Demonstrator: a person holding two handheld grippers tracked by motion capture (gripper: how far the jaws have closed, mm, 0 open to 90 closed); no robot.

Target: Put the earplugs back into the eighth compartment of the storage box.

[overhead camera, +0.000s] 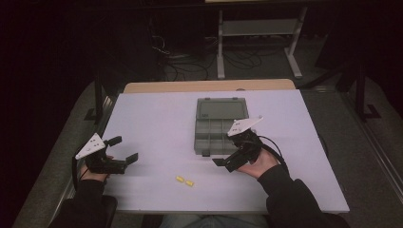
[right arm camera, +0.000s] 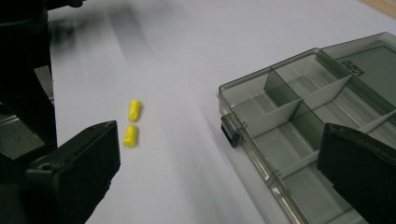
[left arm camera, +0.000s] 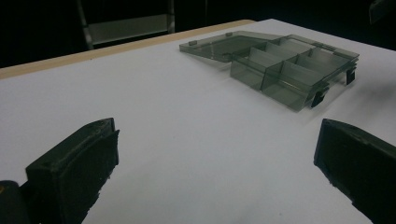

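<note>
A smoky grey compartment box (overhead camera: 211, 135) lies open in the middle of the white table top (overhead camera: 157, 118), its lid (overhead camera: 222, 108) folded flat behind it. Its compartments look empty. Two small yellow plugs (overhead camera: 184, 180) lie side by side near the front edge. My left gripper (overhead camera: 124, 148) rests open at the left, well apart from the box (left arm camera: 280, 70). My right gripper (overhead camera: 229, 153) stands open at the box's front right corner. In the right gripper view the yellow plugs (right arm camera: 132, 123) lie left of the jaws and the box (right arm camera: 289, 121) runs under the right jaw.
A wooden table edge (overhead camera: 209, 86) shows behind the white top. Farther back on the dark floor stand a grey metal frame (overhead camera: 259, 28) and loose cables (overhead camera: 190, 64). Dark sleeves (overhead camera: 290, 194) come in from the bottom. Bare white surface spans between the two grippers.
</note>
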